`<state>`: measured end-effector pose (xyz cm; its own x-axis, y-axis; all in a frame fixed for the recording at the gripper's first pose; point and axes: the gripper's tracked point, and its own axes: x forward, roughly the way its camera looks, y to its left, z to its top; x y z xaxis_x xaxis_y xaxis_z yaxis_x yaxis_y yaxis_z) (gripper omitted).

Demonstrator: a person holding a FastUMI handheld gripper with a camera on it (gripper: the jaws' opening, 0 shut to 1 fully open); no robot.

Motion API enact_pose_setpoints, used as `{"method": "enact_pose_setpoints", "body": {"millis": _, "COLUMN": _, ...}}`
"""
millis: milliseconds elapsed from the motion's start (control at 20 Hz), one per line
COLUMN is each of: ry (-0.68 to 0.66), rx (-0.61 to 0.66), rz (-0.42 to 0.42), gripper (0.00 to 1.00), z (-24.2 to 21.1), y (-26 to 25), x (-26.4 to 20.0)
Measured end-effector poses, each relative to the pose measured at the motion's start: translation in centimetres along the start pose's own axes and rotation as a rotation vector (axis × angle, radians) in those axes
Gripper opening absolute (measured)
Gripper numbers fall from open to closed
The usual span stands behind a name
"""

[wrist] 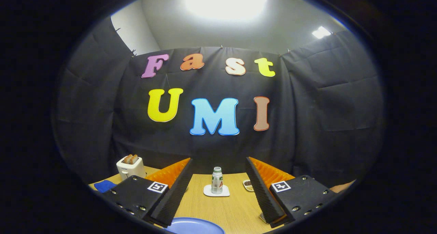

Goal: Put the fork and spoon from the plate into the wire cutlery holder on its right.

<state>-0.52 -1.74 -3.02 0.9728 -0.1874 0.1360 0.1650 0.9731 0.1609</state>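
The plate (194, 226) lay on the table (222, 206) just below and between the fingers of the hand-held gripper (218, 189), which was spread wide and gripping nothing, held high and level, presumably not yet lowered toward the cutlery.

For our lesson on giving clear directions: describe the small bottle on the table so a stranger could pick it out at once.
Start at the light wooden table before the black cloth wall. Beyond the open fingers of the hand-held gripper stands a small white-and-green plastic bottle, upright on a square white coaster. Unlike the white toaster far left, it is slim and capped.
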Motion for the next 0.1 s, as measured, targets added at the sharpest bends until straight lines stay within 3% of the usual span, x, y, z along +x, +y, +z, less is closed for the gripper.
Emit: {"method": "enact_pose_setpoints", "body": {"millis": 100, "ry": 0.013, "rx": 0.007, "rz": 0.041, "gripper": 0.94, "z": -0.26, "y": 1.07, "x": 0.29}}
